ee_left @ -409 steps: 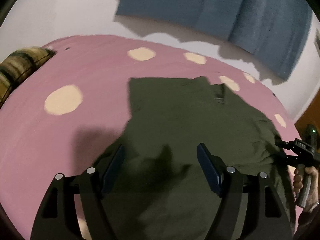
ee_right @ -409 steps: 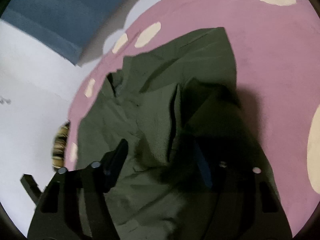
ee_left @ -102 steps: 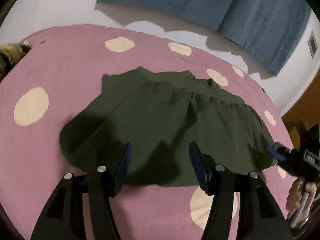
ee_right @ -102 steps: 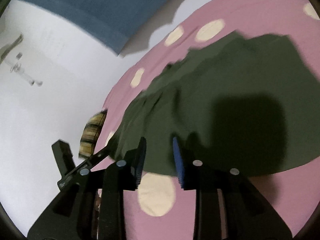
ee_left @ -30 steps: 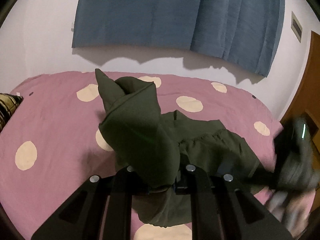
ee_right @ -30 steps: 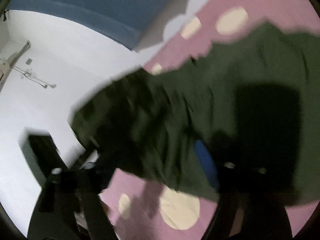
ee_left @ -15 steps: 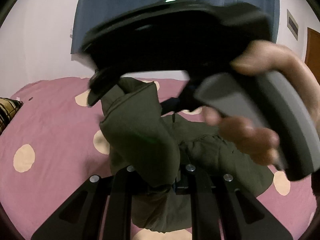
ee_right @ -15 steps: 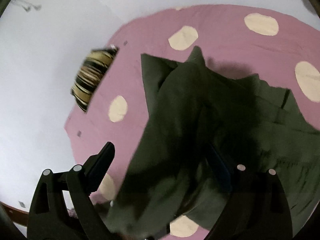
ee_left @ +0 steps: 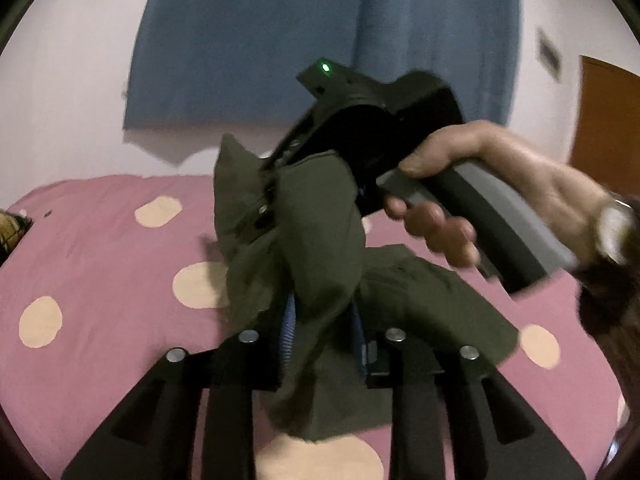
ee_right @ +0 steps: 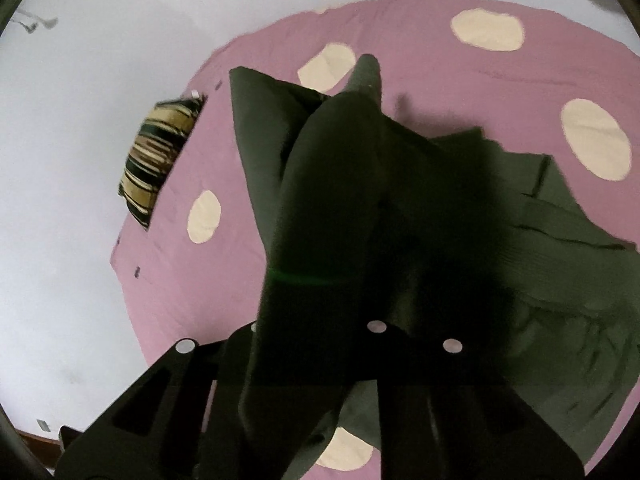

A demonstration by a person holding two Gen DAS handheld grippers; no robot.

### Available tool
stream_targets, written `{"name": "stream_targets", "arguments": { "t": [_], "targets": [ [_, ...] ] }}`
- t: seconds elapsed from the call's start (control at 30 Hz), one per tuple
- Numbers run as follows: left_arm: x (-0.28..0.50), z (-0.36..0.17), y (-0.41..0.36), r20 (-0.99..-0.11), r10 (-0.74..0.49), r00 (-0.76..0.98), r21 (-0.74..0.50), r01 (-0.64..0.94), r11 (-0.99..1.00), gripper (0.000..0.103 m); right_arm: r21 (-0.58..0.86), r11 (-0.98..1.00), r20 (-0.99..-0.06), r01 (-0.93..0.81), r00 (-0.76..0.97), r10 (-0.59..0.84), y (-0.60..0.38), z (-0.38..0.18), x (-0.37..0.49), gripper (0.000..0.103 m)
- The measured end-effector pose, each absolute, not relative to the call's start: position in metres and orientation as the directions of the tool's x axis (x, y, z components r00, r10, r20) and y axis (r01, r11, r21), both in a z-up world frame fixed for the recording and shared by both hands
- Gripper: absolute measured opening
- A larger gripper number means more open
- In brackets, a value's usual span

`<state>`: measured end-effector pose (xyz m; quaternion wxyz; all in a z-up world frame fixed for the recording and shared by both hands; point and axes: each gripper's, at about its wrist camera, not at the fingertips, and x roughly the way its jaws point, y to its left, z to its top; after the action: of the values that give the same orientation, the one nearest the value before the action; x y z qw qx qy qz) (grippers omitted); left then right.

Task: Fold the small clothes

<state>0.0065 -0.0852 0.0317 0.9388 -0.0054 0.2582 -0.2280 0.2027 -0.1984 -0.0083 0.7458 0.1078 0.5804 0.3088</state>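
Pretty clearly a bedroom at home: a big bed with a pink sheet dotted with cream circles fills the room. A blue fabric curtain hangs on the white wall behind the bed, a brown wooden door sits off to its right, and a yellow-and-black striped pillow lies at the bed's left edge.
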Motion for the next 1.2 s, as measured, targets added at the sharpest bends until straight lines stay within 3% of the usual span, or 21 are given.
{"name": "stream_targets", "arguments": {
  "t": [0.13, 0.33, 0.9, 1.0, 1.13, 1.2],
  "targets": [
    [-0.018, 0.029, -0.077, -0.474, -0.495, 0.728, -0.158, 0.482, 0.862, 0.043, 0.573, 0.764, -0.745, -0.297, 0.200, 0.636, -0.253, 0.003, 0.193, 0.013],
    [-0.009, 0.004, -0.079, -0.525, -0.448, 0.724, -0.123, 0.457, 0.881, 0.058, 0.645, 0.730, -0.673, -0.227, 0.284, 0.683, -0.335, -0.006, 0.170, 0.012],
    [0.026, -0.043, -0.125, -0.647, -0.390, 0.655, -0.087, 0.444, 0.892, 0.065, 0.864, 0.503, -0.471, 0.031, 0.403, 0.784, -0.482, -0.140, 0.143, 0.013],
    [0.029, -0.045, -0.125, -0.644, -0.387, 0.660, -0.089, 0.437, 0.895, 0.066, 0.879, 0.474, -0.448, 0.045, 0.419, 0.790, -0.485, -0.145, 0.139, 0.022],
    [0.030, -0.046, -0.126, -0.643, -0.378, 0.666, -0.069, 0.441, 0.895, 0.067, 0.865, 0.501, -0.464, 0.032, 0.433, 0.773, -0.487, -0.129, 0.121, 0.059],
    [0.025, -0.045, -0.127, -0.643, -0.378, 0.666, -0.072, 0.439, 0.896, 0.067, 0.851, 0.526, -0.472, -0.004, 0.436, 0.767, -0.483, -0.116, 0.108, 0.065]
  ]
}}
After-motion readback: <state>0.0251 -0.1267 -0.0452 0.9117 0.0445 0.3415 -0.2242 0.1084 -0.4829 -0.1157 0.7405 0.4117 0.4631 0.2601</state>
